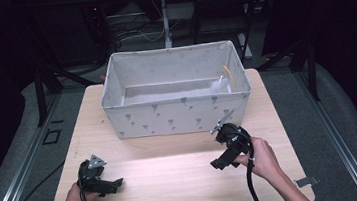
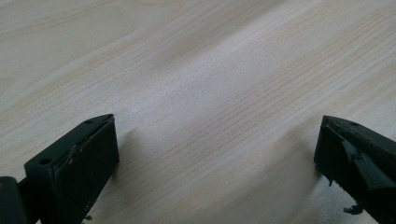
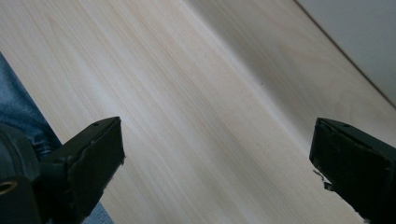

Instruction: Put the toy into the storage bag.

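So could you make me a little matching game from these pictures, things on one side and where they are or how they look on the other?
Things:
1. fabric bin
2. left claw
3. right claw
4. table

Descriptions:
A. light wood, bare between the two hands
B. open, low over the near left part of the table
C. grey-white with a small printed pattern, at the far end of the table
D. open, just in front of the bin's right corner

Pairs: 1-C, 2-B, 3-D, 4-A
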